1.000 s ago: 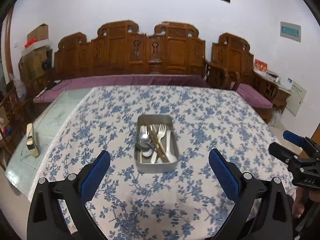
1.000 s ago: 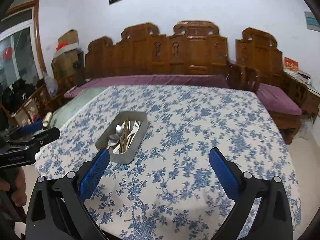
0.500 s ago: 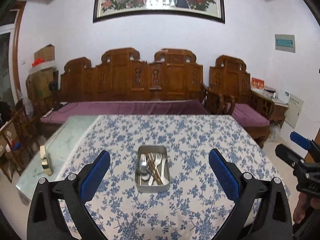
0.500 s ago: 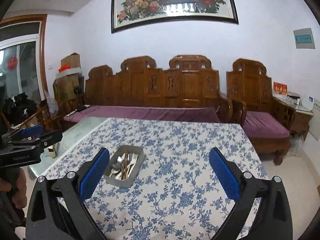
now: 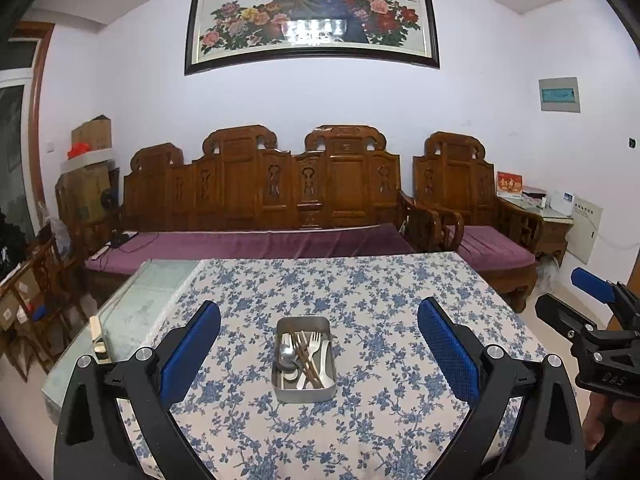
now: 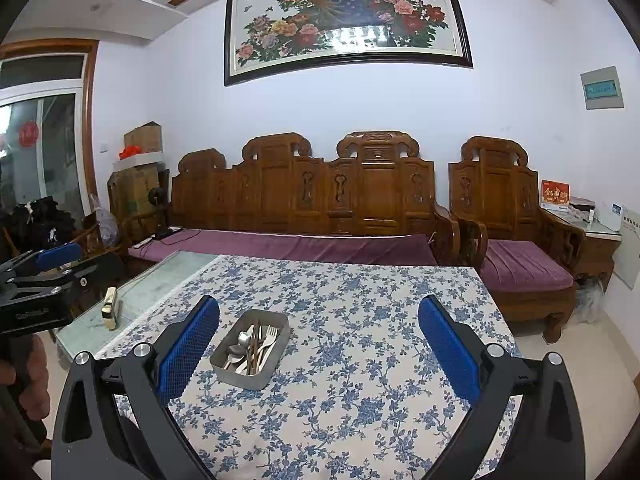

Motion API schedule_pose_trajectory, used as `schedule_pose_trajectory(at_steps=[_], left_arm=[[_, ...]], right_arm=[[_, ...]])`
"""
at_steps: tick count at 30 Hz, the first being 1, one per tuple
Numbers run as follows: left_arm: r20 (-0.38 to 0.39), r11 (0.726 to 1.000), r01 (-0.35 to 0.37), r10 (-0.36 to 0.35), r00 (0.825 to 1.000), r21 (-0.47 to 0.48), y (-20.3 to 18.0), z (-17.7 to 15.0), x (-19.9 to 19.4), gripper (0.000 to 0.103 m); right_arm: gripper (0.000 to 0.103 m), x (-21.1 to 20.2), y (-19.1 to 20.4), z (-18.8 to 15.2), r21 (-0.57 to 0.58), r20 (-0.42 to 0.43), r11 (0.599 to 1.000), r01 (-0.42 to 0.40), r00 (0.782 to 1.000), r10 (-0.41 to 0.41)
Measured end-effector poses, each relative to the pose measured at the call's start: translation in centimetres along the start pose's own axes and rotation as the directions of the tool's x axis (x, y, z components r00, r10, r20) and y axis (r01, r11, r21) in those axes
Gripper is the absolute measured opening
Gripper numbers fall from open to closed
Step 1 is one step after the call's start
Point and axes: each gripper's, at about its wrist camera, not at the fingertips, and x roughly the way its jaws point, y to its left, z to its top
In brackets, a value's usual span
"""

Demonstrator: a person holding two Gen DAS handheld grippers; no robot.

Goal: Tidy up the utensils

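A metal tray (image 5: 285, 394) stands on the blue-flowered tablecloth (image 5: 360, 292), holding spoons, a fork (image 5: 315, 342) and brown chopsticks (image 5: 306, 360). It also shows in the right wrist view (image 6: 240, 380), left of centre. My left gripper (image 5: 319, 350) is open and empty, held back from and above the tray. My right gripper (image 6: 319, 350) is open and empty, to the right of the tray. The right gripper shows at the right edge of the left wrist view (image 5: 596, 320). The left gripper shows at the left edge of the right wrist view (image 6: 44, 272).
A bare glass strip of the table (image 5: 136, 312) lies left of the cloth, with a small yellowish block (image 5: 97, 338) on it. A carved wooden sofa (image 5: 280, 200) with purple cushions stands behind the table. An armchair (image 5: 472, 208) stands at the right.
Both grippers have pulled back and risen away from the tray, which now looks smaller and farther off. Both stayed open. The utensils in the tray have not moved.
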Motion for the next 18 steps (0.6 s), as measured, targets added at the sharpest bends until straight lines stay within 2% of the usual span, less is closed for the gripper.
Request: schedule_pose_trajectory(at_steps=[18], left_arm=[[0.0, 1.0, 0.007, -0.007, 1.0, -0.003, -0.35, -0.2, -0.23, 0.095]], right_arm=[[0.1, 0.39, -0.03, -0.44, 0.007, -0.008, 1.0, 0.005, 1.0, -0.005]])
